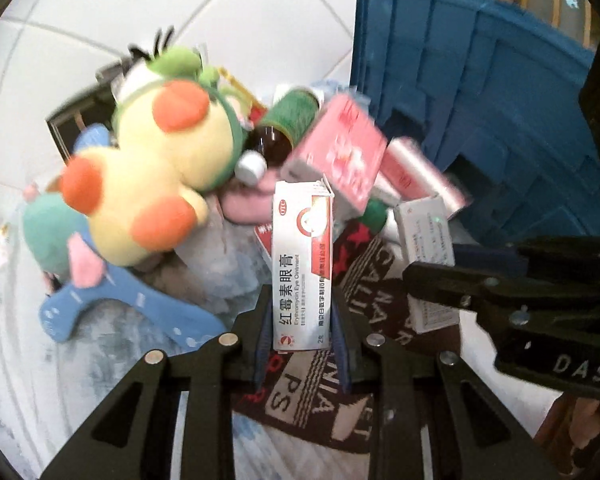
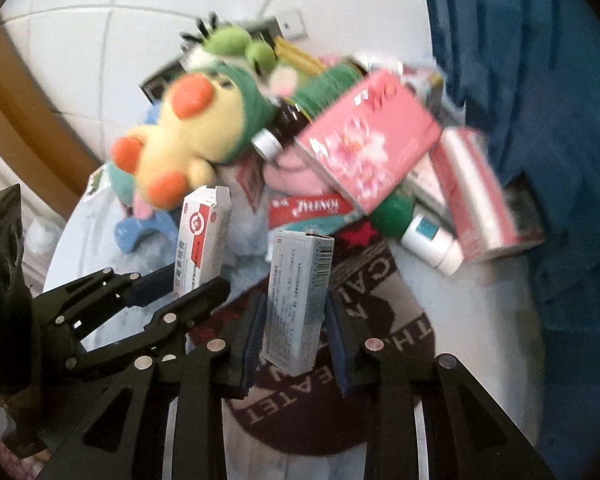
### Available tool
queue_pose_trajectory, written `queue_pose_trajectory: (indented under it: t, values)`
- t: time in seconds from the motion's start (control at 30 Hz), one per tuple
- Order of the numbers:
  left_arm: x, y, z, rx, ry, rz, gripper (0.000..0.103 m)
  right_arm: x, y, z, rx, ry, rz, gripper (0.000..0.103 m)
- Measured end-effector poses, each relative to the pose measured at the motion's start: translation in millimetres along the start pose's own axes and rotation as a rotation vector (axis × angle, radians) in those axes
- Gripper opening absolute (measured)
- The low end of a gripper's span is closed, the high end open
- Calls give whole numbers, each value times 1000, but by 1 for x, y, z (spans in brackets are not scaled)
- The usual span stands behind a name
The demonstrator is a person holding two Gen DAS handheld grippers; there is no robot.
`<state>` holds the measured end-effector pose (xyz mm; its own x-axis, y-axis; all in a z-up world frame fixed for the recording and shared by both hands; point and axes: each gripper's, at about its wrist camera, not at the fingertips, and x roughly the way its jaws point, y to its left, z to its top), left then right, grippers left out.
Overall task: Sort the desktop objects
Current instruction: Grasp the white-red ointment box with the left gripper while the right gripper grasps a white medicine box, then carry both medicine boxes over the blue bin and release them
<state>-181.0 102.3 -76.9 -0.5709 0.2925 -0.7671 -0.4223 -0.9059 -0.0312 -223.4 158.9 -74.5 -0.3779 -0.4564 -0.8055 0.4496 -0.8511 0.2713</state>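
Observation:
My left gripper (image 1: 301, 306) is shut on a white and red eye ointment box (image 1: 302, 248), which stands upright between the blue pads, lifted above the pile. In the right wrist view the same box (image 2: 202, 236) shows in that gripper (image 2: 192, 282) at the left. My right gripper (image 2: 295, 314) is shut on a white box with small grey print (image 2: 296, 296), also held upright. Seen from the left wrist, this box (image 1: 426, 236) sits in the right gripper (image 1: 452, 276) at the right edge.
A heap lies behind both boxes: a yellow plush with orange patches (image 1: 160, 160), a blue plush (image 1: 120, 304), a brown bottle (image 1: 270, 146), a pink flowered box (image 1: 340, 148) and a white bottle (image 2: 432, 242). A dark lettered cloth (image 2: 364, 304) lies below. A blue crate (image 1: 500, 120) stands at the right.

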Motion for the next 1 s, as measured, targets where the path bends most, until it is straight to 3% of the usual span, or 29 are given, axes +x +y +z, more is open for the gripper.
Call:
queue_pose_trajectory:
  t: [0.33,0.6,1.0]
  values:
    - [-76,-22,2,27,-143,14,26,-96,33,-6,-82,-186,-53,30]
    - [-127,-61,26,83,-265,-20,26,-177,41,-17,-102,-331,-120,30]
    - [-170,-169,101,159,-364,-89,26,-302,-11,0,-81,-510,-284,30]
